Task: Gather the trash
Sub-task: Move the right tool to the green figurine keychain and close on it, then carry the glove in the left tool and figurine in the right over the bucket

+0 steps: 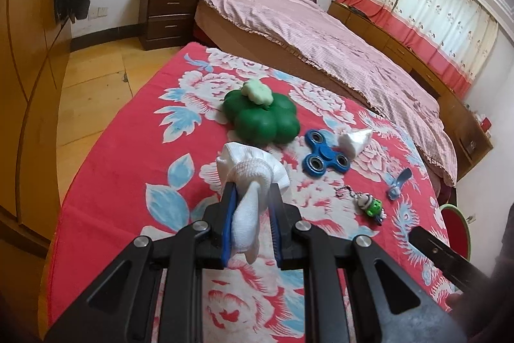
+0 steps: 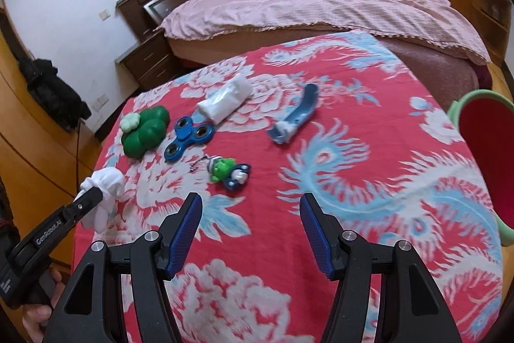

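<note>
Left fingers [image 1: 252,192] pinching crumpled white tissue [image 1: 247,179].
Right fingers [image 2: 250,214] spread, empty; second tissue wad [image 2: 225,102] at 12 o'clock, well apart, on bench [image 2: 353,230].

On the table [image 2: 369,182], my left gripper [image 1: 252,192] holds a wad of tissue [image 1: 253,179] above the near left part. A flower-shaped toy [image 2: 144,130] sits toward the far left edge, a spinner [image 2: 188,137] just right of it, a second tissue [image 2: 225,102] touching the spinner's far side. A keychain figure [image 2: 226,171] lies nearer me. A clip [image 2: 295,118] lies mid-table. A bin [image 2: 482,159] stands past the right edge.
</note>
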`<action>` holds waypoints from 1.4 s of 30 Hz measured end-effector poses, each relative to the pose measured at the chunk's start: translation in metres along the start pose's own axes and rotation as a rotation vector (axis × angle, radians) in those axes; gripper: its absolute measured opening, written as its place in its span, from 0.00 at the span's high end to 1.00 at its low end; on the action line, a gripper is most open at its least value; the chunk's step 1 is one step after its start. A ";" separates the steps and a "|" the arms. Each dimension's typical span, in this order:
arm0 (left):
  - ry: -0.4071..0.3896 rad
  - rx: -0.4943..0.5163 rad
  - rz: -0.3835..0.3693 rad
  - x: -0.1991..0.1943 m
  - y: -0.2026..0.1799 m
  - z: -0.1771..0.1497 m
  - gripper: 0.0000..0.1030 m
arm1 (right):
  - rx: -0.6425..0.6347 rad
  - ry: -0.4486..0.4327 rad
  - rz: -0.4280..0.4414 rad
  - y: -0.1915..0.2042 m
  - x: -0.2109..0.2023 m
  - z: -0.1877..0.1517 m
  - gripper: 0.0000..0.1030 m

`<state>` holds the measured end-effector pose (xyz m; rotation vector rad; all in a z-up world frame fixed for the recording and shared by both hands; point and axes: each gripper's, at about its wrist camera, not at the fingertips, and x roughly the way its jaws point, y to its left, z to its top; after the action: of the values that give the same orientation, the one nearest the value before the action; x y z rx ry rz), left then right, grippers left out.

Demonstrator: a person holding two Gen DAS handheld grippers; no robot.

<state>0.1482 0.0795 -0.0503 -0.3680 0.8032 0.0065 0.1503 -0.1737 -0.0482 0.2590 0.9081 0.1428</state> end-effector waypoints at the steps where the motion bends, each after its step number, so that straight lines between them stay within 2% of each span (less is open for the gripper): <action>1: 0.000 -0.003 -0.003 0.001 0.001 0.000 0.82 | -0.005 0.002 -0.003 0.002 0.003 0.000 0.37; 14: 0.009 -0.015 -0.034 0.010 0.009 -0.003 0.82 | -0.032 0.013 -0.069 0.026 0.046 0.007 0.37; 25: 0.011 -0.019 -0.051 0.014 0.011 -0.005 0.82 | -0.045 -0.004 -0.114 0.035 0.058 0.010 0.38; 27: 0.010 -0.021 -0.053 0.014 0.012 -0.005 0.82 | -0.053 -0.008 -0.133 0.038 0.060 0.010 0.43; 31: 0.011 -0.021 -0.053 0.014 0.012 -0.005 0.82 | -0.094 -0.009 -0.191 0.046 0.066 0.011 0.44; 34: 0.011 -0.021 -0.054 0.014 0.012 -0.005 0.82 | -0.128 -0.008 -0.229 0.050 0.067 0.009 0.54; 38: 0.014 -0.022 -0.056 0.014 0.012 -0.005 0.82 | -0.149 -0.002 -0.220 0.049 0.066 0.008 0.55; 42: 0.011 -0.018 -0.063 0.009 0.009 -0.007 0.82 | -0.111 0.012 -0.159 0.044 0.059 0.005 0.55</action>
<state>0.1481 0.0841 -0.0640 -0.4103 0.8026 -0.0469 0.1897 -0.1184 -0.0773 0.0823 0.9252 0.0475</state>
